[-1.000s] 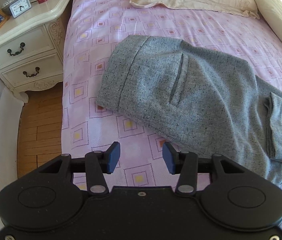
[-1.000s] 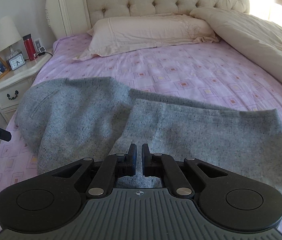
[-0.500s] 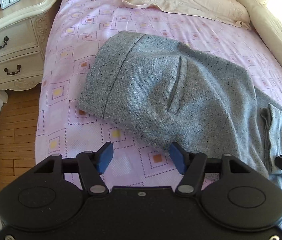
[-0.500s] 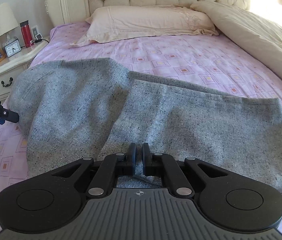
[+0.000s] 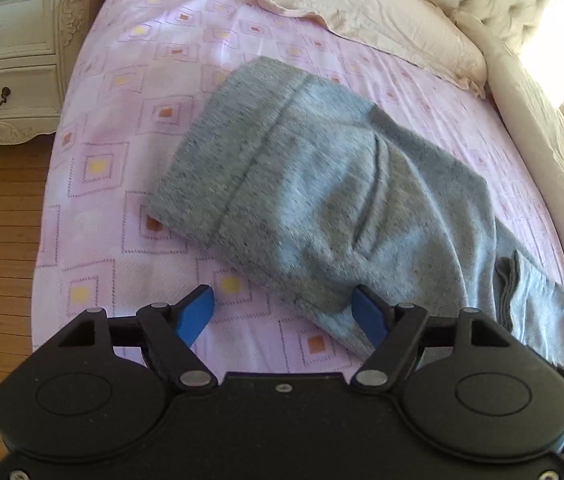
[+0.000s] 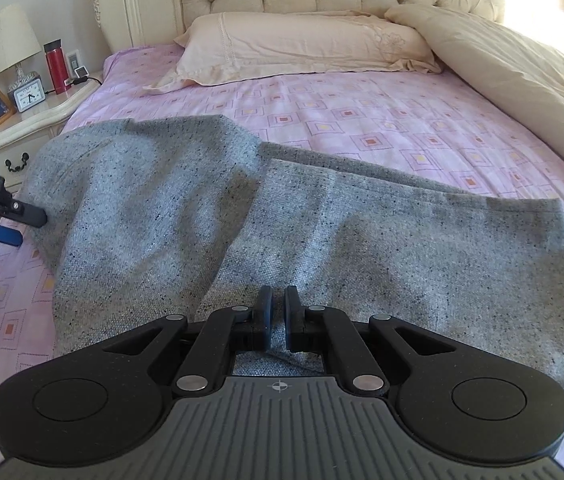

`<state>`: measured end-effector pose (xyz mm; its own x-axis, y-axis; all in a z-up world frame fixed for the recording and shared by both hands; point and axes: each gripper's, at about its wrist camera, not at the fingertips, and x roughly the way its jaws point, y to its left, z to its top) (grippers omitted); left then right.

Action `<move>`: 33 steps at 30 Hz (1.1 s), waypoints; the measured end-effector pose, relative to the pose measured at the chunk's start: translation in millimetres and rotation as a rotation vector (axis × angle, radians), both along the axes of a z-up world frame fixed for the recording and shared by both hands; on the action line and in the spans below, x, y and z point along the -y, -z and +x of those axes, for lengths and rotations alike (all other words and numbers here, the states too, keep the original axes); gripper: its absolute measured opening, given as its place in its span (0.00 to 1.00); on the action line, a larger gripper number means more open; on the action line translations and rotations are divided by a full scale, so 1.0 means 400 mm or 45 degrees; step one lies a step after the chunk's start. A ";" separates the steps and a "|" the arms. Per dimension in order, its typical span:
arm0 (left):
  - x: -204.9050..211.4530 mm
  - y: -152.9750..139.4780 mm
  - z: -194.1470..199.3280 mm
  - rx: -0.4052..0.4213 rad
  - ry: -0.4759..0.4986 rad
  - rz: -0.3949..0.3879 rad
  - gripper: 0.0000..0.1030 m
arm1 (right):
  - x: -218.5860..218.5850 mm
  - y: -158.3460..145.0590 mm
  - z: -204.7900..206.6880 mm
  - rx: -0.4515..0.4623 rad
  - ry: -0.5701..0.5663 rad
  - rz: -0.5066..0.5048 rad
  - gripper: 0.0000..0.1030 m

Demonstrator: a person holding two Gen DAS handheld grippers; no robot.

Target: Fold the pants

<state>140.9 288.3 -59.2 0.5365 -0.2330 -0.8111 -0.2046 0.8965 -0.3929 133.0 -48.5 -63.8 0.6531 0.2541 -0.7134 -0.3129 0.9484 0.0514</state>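
- The speckled grey woven pants point(image 5: 322, 184) lie lengthwise along the pink-patterned bed's point(image 5: 130, 128) near edge.
- The left gripper point(image 5: 284, 314), jaws opening and gripping nothing, faces their waist-end corner.
- The right gripper point(image 6: 276, 314) is clamped on the folded leg fabric.

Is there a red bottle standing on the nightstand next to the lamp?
Yes, the right wrist view shows a red bottle upright on the nightstand, just right of the lamp.

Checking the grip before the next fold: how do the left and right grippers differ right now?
The left gripper is opening, fingers wide apart at the pants' near edge, pinching nothing; the right gripper is shut on the pants' folded edge. Both have blue pads and point down at the bed.
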 end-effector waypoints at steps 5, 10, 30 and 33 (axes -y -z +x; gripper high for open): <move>-0.046 0.008 0.048 -0.006 -0.094 -0.103 0.77 | 0.004 0.000 0.002 -0.001 -0.008 0.004 0.06; -0.089 0.020 0.110 -0.033 -0.144 -0.245 0.91 | 0.000 -0.003 0.004 -0.007 -0.014 -0.001 0.06; -0.081 0.038 0.092 0.102 -0.342 -0.372 0.97 | -0.009 -0.002 0.006 0.003 -0.025 -0.015 0.06; -0.093 0.032 0.126 0.060 -0.372 -0.381 0.97 | -0.008 -0.001 0.006 0.002 -0.025 -0.010 0.06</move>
<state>191.2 325.3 -72.2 0.6499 -0.2874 -0.7036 -0.4087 0.6483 -0.6424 135.3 -45.4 -63.2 0.6491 0.2611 -0.7145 -0.3316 0.9424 0.0432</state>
